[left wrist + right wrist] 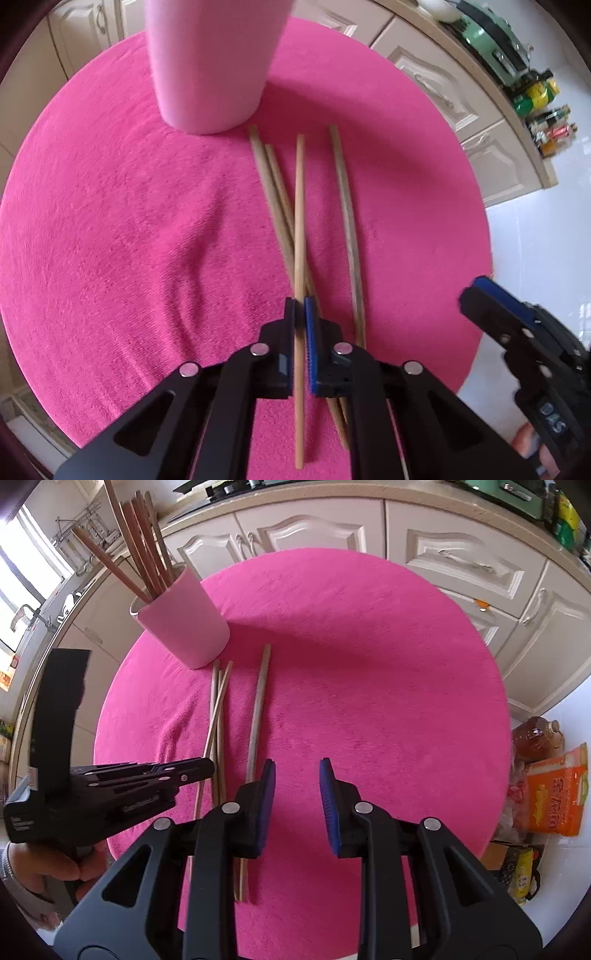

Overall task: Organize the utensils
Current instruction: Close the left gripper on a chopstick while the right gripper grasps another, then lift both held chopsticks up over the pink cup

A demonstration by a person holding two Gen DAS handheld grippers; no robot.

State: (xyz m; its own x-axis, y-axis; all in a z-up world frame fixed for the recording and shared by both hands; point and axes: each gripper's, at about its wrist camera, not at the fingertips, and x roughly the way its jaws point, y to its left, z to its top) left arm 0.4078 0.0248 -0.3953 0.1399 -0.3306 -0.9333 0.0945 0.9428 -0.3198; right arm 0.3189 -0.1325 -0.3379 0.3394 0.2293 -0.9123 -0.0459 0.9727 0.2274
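Several wooden chopsticks lie on a round pink mat (110, 221), pointing at a pink cup (210, 66). My left gripper (300, 308) is shut on one chopstick (300, 206), which runs between its pads. Two chopsticks (275, 192) cross under it and a darker one (347, 214) lies to the right. In the right wrist view the cup (184, 627) holds several brown chopsticks (136, 535). My right gripper (297, 771) is open and empty over the mat (369, 664), right of the loose chopsticks (256, 709). The left gripper (199, 768) shows there at left.
Cream kitchen cabinets (461, 565) curve behind the table. Bottles and jars (543, 110) stand on the counter. An orange packet (554, 801) and a bottle (535, 738) sit on the floor at right. The right gripper (491, 299) shows at the mat's right edge.
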